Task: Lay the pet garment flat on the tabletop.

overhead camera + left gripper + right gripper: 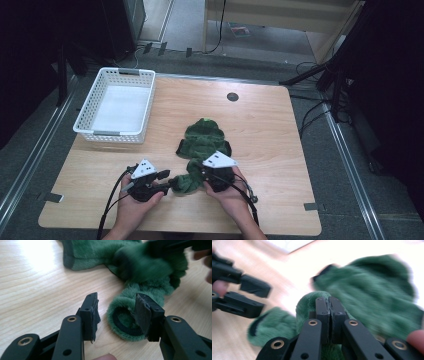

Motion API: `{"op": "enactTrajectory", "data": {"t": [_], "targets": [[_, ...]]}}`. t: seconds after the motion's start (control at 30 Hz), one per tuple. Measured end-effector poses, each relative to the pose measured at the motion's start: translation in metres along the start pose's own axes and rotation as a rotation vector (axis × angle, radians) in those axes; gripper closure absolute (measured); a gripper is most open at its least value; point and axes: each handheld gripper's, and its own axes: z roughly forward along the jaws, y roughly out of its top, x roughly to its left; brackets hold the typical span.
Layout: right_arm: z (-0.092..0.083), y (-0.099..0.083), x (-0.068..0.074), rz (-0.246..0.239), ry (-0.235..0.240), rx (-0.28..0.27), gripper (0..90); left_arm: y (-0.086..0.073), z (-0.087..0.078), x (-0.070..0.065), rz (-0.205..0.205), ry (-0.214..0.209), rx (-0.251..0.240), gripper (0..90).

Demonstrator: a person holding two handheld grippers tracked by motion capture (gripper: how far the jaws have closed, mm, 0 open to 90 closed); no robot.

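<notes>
So the thing here is one fuzzy dark-green garment (202, 142), plush like fleece, with black trim at the openings. It lies crumpled a bit right of the middle of the wooden worktop (260, 130), and a sleeve or leg of it trails toward the person. I can't tell which it is, since it's all bunched up.

Count: one garment, one white slotted basket (117, 105) at the back left, and two hand-held tongs.

The left tongs (117, 312) are wide open with nothing held. The round cuffed end (125, 322) of the garment sits between the jaws on the worktop, and the right-hand pad is touching or nearly touching the fuzz. It's hard to say which.

The right tongs (328, 315) are pinched together on a fold of the green fleece, and the fabric humps up around the jaws.

The right gripper view is pretty motion-blurred, so the garment's far part is just green smear. In the high view the hands cover most of both tools.
</notes>
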Motion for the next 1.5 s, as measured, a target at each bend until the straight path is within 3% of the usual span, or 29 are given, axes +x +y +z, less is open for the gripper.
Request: {"op": "enactTrajectory", "data": {"t": [0.07, 0.13, 0.23, 0.3, 0.37, 0.43, 0.5, 0.57, 0.6, 0.67, 0.77, 0.83, 0.97, 1.03, 1.2, 1.33, 1.43, 1.5], "targets": [[-0.015, -0.007, -0.008, 0.048, -0.036, -0.045, 87.9, 0.001, -0.001, 0.001, 0.000, 0.004, -0.002, 53.7], [-0.035, -0.021, -0.021, 0.127, -0.088, -0.079, 87.4, 0.001, 0.000, 0.003, -0.004, 0.002, 0.001, 53.5], [-0.052, -0.045, -0.034, 0.207, -0.122, -0.048, 84.1, 0.001, 0.001, 0.002, -0.003, 0.004, 0.006, 53.2], [-0.062, -0.062, -0.040, 0.253, -0.140, -0.002, 76.9, 0.000, 0.002, 0.000, 0.002, 0.002, 0.009, 52.8], [-0.076, -0.075, -0.046, 0.296, -0.168, 0.004, 69.3, 0.000, 0.002, -0.001, 0.005, -0.004, 0.011, 52.3], [-0.092, -0.079, -0.051, 0.319, -0.203, -0.047, 62.4, 0.001, 0.003, -0.004, 0.006, -0.007, 0.010, 51.6], [-0.108, -0.075, -0.055, 0.306, -0.252, -0.117, 59.1, 0.001, 0.003, -0.007, 0.009, -0.014, 0.013, 50.7], [-0.114, -0.067, -0.056, 0.286, -0.270, -0.173, 57.6, 0.002, 0.005, -0.008, 0.018, -0.024, 0.021, 49.7], [-0.113, -0.064, -0.056, 0.277, -0.264, -0.179, 56.5, 0.002, 0.006, -0.009, 0.016, -0.027, 0.025, 49.2], [-0.105, -0.058, -0.056, 0.246, -0.205, -0.157, 53.3, 0.002, 0.007, -0.010, 0.016, -0.033, 0.036, 48.0], [-0.077, -0.062, -0.049, 0.192, -0.153, -0.026, 53.5, -0.001, 0.011, -0.013, 0.037, -0.044, 0.061, 45.9], [-0.067, -0.069, -0.046, 0.192, -0.141, 0.031, 59.5, -0.003, 0.014, -0.015, 0.053, -0.033, 0.078, 47.0], [-0.059, -0.079, -0.048, 0.222, -0.103, 0.107, 69.5, -0.005, 0.017, -0.016, 0.107, 0.013, 0.117, 66.9], [-0.058, -0.083, -0.049, 0.238, -0.088, 0.124, 74.0, -0.005, 0.016, -0.013, 0.105, 0.027, 0.129, 78.8], [-0.062, -0.087, -0.041, 0.237, -0.070, 0.141, 77.7, -0.005, 0.014, -0.007, 0.084, 0.035, 0.132, 82.8], [-0.067, -0.085, -0.035, 0.218, -0.038, 0.138, 71.6, -0.006, 0.012, -0.004, 0.063, 0.025, 0.116, 79.2], [-0.077, -0.079, -0.037, 0.224, -0.016, 0.047, 65.6, -0.006, 0.007, -0.002, 0.052, 0.004, 0.091, 72.1], [-0.081, -0.071, -0.041, 0.220, -0.044, -0.005, 63.6, -0.004, 0.003, 0.000, 0.050, -0.008, 0.062, 70.5]]}}
